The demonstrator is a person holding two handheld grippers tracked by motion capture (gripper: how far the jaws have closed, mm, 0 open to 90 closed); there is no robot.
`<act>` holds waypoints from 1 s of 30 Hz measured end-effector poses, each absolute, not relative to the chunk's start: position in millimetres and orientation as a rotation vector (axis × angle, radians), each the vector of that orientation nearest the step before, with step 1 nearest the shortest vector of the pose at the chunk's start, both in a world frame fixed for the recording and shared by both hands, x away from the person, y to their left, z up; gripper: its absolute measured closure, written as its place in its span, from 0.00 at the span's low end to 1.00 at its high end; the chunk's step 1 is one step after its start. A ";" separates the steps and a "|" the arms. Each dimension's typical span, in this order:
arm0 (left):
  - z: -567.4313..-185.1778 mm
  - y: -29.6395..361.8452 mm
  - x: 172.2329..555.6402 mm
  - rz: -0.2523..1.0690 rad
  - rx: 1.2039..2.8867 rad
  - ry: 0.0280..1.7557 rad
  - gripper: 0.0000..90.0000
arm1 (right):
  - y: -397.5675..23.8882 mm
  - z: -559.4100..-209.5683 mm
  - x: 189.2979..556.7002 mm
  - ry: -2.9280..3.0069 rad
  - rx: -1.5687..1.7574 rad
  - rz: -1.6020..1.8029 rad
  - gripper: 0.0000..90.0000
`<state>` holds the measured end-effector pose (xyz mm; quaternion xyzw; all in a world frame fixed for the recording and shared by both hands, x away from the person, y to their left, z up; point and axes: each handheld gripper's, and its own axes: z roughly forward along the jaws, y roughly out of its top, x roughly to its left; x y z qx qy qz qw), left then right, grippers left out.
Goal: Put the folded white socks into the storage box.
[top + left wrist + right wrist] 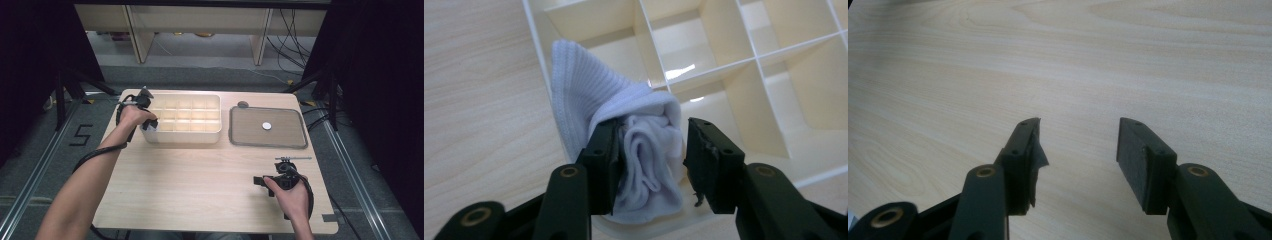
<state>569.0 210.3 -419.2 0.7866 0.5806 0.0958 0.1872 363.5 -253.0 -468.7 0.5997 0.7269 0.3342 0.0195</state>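
One rolled white ribbed sock (644,150) sits in the corner cell of the cream plastic divided organiser box (182,134), at 9 o'clock from the grey rimmed tray (295,142).

Jaws of the left gripper (651,150) stand apart around the sock; the left pad looks to brush the fabric and the right pad is clear, so nothing is clamped. Likely trouble: the loose cuff draped over the box wall at 10 o'clock may snag a pad as the gripper lifts away and drag the roll out, or let it unroll. Right gripper (1078,145), jaws apart and empty, hovers over the pale wooden table (200,180). Only readable writing: a black "5" (81,135) taped on the floor at 9 o'clock.
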 end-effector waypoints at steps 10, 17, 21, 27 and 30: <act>-393.5 225.8 554.8 0.349 2.151 1.571 0.52 | -253.7 -470.6 363.9 2.249 1.863 1.015 0.58; -385.9 236.3 536.5 0.361 2.083 1.520 0.45 | -253.5 -469.8 363.1 2.250 1.941 1.043 0.58; -383.3 239.5 523.9 0.382 2.047 1.474 0.42 | -253.8 -471.6 364.1 2.266 1.905 1.046 0.57; -383.2 244.7 503.3 0.412 1.998 1.417 0.40 | -254.5 -470.9 363.9 2.266 1.905 1.048 0.57; -384.3 246.9 493.0 0.440 1.966 1.395 0.40 | -252.1 -469.1 362.2 2.247 1.966 1.053 0.57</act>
